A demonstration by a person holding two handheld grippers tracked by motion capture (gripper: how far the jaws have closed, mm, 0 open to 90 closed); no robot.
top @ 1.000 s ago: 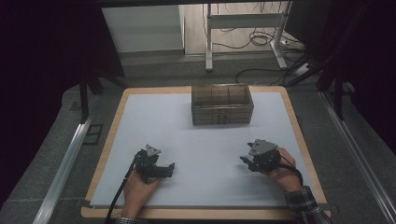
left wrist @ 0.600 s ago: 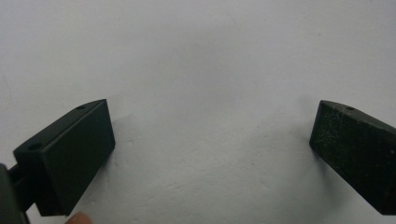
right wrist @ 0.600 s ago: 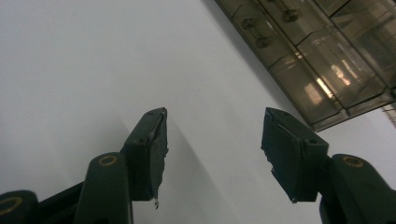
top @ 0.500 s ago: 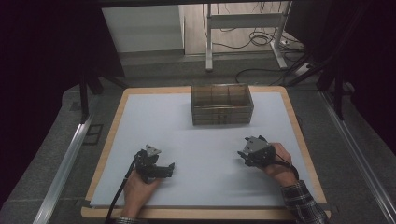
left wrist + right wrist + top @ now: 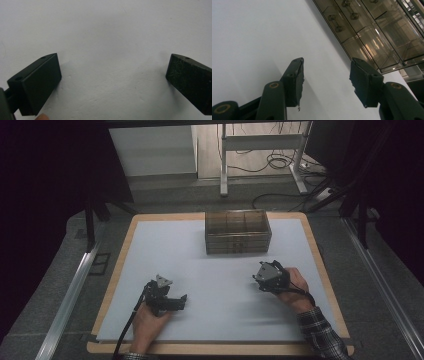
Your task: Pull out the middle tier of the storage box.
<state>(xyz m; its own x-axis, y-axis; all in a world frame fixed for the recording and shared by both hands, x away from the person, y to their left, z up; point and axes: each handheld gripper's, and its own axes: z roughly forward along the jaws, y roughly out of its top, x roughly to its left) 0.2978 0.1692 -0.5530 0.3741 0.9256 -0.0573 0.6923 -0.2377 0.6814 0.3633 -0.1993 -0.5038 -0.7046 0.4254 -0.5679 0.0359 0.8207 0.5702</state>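
At the near-left part of the tabletop (image 5: 120,270), on its white sheet (image 5: 220,275), the left tongs (image 5: 172,301) lie low in the person's left hand (image 5: 149,320), with a black cable (image 5: 126,332) trailing back toward the near edge. In the left gripper view the left tongs (image 5: 112,75) point down at bare white sheet (image 5: 107,30), the two black jaws spread far apart with nothing between them; a fingertip (image 5: 42,116) peeks in at the bottom edge beside the left jaw.

Further right, at the far middle of the sheet, stands a clear brownish drawer box (image 5: 238,231), well apart from both tongs. From above its top shows partitions dividing it into compartments, and its front face shows stacked drawer fronts. What lies in the compartments cannot be told from the high view. In the right gripper view the drawer box (image 5: 372,32) runs slanted across the upper right, its see-through drawer fronts carrying small round knobs (image 5: 355,16); the compartments seen through the walls look bare, though reflections make that uncertain.

At the near right of the sheet, the right tongs (image 5: 259,279) are held in the person's right hand (image 5: 295,287), whose plaid sleeve (image 5: 320,337) comes in from the bottom edge. They sit lifted and tilted, pointing toward the middle, near the front of the box but not touching it. In the right gripper view the right tongs (image 5: 326,80) have their jaws parted with only white sheet between them, and the left jaw's pad (image 5: 299,82) has a ragged, frayed edge.
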